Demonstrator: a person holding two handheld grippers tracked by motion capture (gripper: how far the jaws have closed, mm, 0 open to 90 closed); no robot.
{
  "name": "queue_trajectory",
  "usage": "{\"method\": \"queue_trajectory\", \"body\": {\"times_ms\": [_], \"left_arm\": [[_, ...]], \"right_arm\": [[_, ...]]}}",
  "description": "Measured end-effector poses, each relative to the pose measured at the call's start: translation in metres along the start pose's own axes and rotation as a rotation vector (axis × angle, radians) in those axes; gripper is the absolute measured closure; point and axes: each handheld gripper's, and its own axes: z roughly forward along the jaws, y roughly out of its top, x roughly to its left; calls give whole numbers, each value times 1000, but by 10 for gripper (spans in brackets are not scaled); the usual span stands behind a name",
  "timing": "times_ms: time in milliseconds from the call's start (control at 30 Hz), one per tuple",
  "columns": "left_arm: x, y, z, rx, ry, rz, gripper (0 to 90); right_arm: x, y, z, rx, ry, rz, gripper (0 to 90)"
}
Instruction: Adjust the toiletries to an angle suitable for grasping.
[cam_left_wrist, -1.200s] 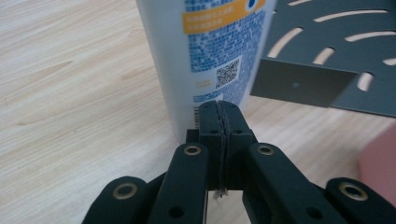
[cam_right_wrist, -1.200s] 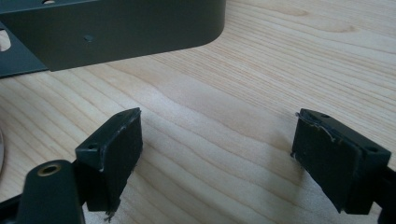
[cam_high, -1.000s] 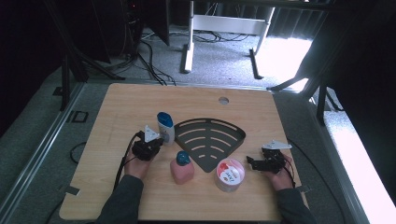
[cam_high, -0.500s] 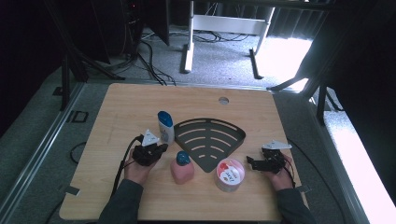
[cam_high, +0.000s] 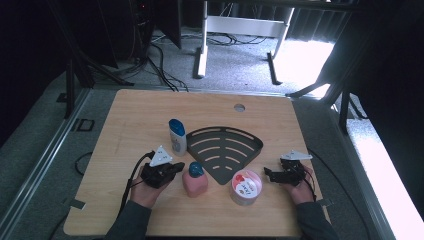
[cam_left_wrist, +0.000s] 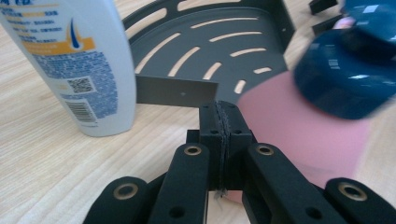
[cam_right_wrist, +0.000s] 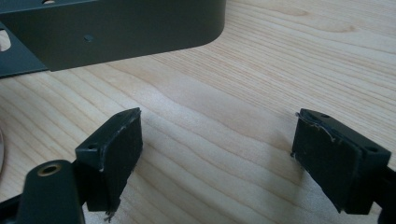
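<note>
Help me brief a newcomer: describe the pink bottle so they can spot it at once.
Start at the dark fan-shaped slotted rack in the middle of the wooden table. Just off its near-left edge stands the pink bottle. It is squat with a dark blue cap, unlike the taller white bottle behind it.

My pads (cam_right_wrist: 119, 154) matt black rubber, edges frayed. Table (cam_high: 135, 120) pale wood, smooth, fine grain. Corner rack (cam_left_wrist: 210, 51) dark grey metal, matt, slotted. White bottle (cam_left_wrist: 74, 60) glossy plastic, printed label. Pink bottle (cam_left_wrist: 299, 135) smooth plastic, cap (cam_left_wrist: 345, 74) shiny dark blue.
</note>
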Motion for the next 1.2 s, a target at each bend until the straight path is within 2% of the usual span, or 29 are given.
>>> {"method": "queue_trajectory", "body": {"times_ms": [167,200,300,567,733,900,1133,1200], "left_arm": [[-5,-1,-6,2,-6,15,895],[-12,0,-12,-3,-18,26,895],[-19,0,-17,-8,-34,35,895],[-34,-1,-21,4,-70,75,895],[-41,-1,-19,6,-105,87,895],[-52,1,-13,20,-143,118,895],[-59,3,-2,33,-159,139,895],[-59,3,0,31,-160,130,895]], "right_arm": [[0,0,0,0,0,0,158],[0,0,0,0,0,0,158],[0,0,0,0,0,0,158],[0,0,0,0,0,0,157],[0,0,0,0,0,0,157],[0,0,0,0,0,0,158],[0,0,0,0,0,0,157],[0,0,0,0,0,0,158]]}}
